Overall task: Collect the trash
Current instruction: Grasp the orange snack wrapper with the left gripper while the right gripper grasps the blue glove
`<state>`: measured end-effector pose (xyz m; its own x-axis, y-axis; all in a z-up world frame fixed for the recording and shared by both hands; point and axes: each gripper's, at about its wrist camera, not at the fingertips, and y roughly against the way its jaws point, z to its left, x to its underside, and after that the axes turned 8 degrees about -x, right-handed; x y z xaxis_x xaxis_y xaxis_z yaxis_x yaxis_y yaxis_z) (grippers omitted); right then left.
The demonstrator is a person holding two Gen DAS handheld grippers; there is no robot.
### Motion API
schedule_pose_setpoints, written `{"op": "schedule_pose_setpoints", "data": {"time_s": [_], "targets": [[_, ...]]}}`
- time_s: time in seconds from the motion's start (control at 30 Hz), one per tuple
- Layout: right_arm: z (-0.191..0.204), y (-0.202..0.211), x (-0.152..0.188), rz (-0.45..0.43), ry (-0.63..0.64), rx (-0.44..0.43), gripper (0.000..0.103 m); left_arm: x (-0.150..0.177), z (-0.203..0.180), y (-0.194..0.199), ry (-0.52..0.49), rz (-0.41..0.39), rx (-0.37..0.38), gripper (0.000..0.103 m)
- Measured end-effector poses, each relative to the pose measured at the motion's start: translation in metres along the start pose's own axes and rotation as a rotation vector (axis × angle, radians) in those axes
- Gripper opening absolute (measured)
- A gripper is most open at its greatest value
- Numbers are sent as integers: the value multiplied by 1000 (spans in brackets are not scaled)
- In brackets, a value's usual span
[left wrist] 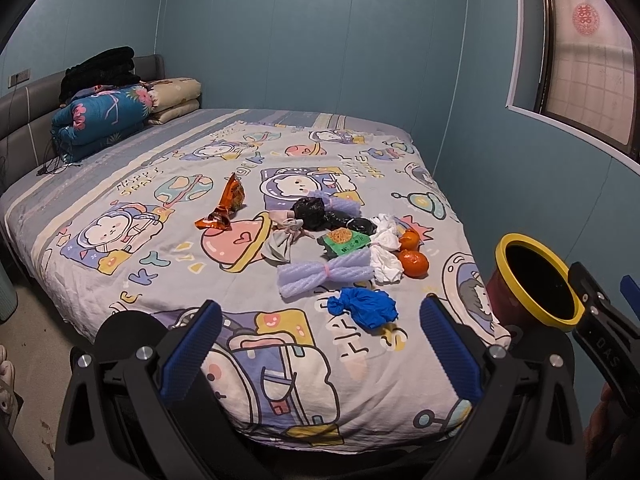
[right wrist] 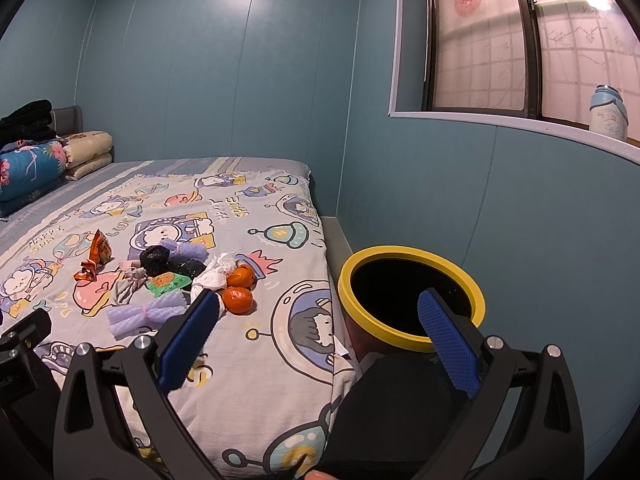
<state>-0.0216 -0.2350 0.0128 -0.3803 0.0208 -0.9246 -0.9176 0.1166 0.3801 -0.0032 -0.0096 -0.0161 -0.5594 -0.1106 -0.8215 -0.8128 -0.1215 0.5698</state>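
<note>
— This blue-walled bedroom is looking cramped, and the bed [left wrist: 120, 264] with its cartoon space quilt is taking up most of it. What are you watching?

— The two grippers. Nearest us, the left gripper [left wrist: 320, 344] is hanging over the foot of the bed with its blue pads spread wide and nothing between them. The right gripper [right wrist: 320, 340] is gaping too, also empty, hovering where the mattress edge meets the yellow-rimmed bin [right wrist: 412, 292], which is standing on the floor between bed and wall.

— And the trash?

— Just beyond the left pads a crumpled blue glove [left wrist: 362, 306] is lying closest. Behind it a lilac foam net [left wrist: 326, 276], white tissues [left wrist: 386, 254], a green packet [left wrist: 344, 240], then black plastic bags [left wrist: 320, 214], and farthest out the orange snack wrapper [left wrist: 226, 208]. Two tangerines [left wrist: 414, 262] are sitting by the tissues; whether they are counting as trash, I'm not able to say.

— So how should the first pick be going?

— I'm thinking the glove is the sensible start, since it is nearest and lying apart from the heap. Coming down with one pad on each side of its bunched middle should be catching it without pinching the quilt. The bin is sitting low beside the bed, so carrying well over the rim before letting go is looking wise.
</note>
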Motion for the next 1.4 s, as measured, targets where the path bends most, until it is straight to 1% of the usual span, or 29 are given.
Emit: {"op": "schedule_pose_setpoints", "data": {"time_s": [0.13,0.2,0.23,0.33,0.4,0.47,0.57,0.7,0.73,0.83,0.93,1.0,1.1,1.13,1.23,1.3,1.4], "targets": [[0,-11,-5,1,3,-24,95,-6,4,-5,1,-12,1,96],[0,-16,-8,1,4,-38,95,-15,11,-11,10,1,13,96],[0,-21,-11,-1,8,-46,95,-18,14,-15,18,6,21,96],[2,-35,-15,-14,40,-70,95,-30,27,-31,58,2,11,96],[5,-48,-17,-11,63,-110,95,-39,35,-43,72,-4,-13,96],[10,-66,-18,16,89,-137,95,-50,42,-57,75,9,-33,96],[19,-89,-16,39,133,-173,95,-67,52,-78,73,0,-90,96],[34,-118,-9,104,152,-274,95,-91,68,-103,77,-35,-136,96],[42,-125,-6,122,167,-304,95,-98,71,-110,79,-41,-140,96],[63,-141,5,164,213,-357,95,-118,81,-136,83,-35,-163,96],[82,-154,14,200,246,-401,95,-135,83,-165,42,-30,-209,96],[96,-163,21,222,287,-423,95,-142,85,-189,26,-9,-228,96],[108,-175,31,271,324,-446,95,-153,91,-227,28,56,-230,96],[111,-179,34,291,336,-451,95,-156,94,-246,29,89,-229,96],[122,-189,40,325,378,-457,95,-159,94,-282,-3,126,-250,96],[127,-195,43,336,397,-463,95,-159,94,-311,-15,162,-284,96],[132,-201,48,351,410,-481,95,-157,103,-345,12,220,-287,96]]}}
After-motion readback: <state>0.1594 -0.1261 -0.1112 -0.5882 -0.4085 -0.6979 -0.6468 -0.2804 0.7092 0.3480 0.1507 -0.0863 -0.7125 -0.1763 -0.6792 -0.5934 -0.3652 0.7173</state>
